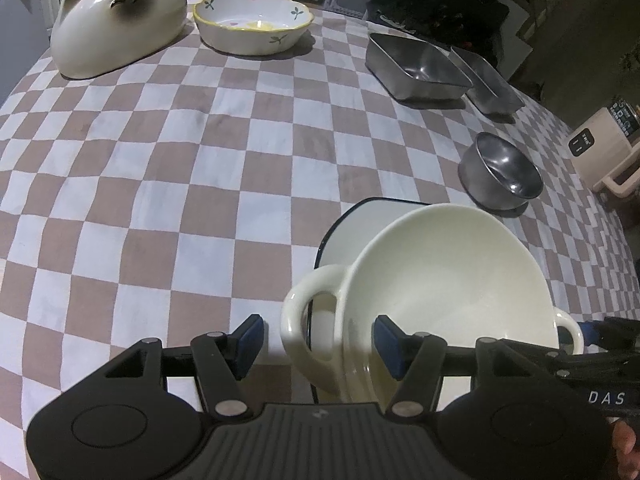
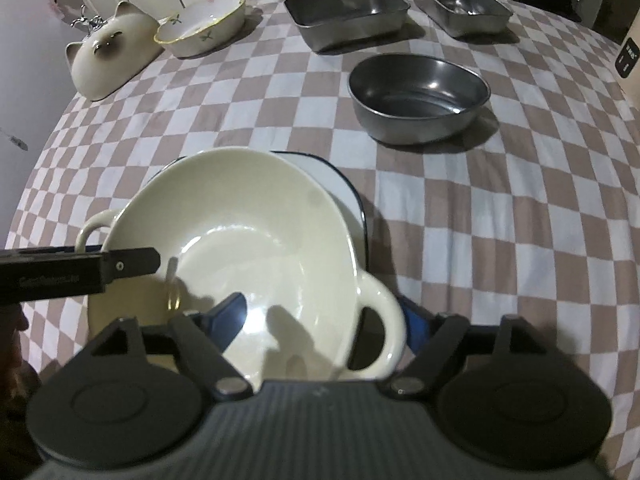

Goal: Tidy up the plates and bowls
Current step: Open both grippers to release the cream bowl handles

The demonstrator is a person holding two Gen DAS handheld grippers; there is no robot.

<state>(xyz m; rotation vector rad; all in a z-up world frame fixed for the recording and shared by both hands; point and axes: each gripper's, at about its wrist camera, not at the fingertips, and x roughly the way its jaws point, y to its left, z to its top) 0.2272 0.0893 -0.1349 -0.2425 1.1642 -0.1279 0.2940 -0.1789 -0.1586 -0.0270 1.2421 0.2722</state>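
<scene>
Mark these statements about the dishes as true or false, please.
1. The cream bowl sits on a dark-rimmed plate. True.
2. There are three metal trays. False: two trays, plus one metal bowl.
3. The cat dish lies beside the flowered bowl. True.
4. The cream bowl has no handles. False: it has two loop handles.
5. The right hand-held gripper is shut. False: it is open, its jaws either side of a handle.
</scene>
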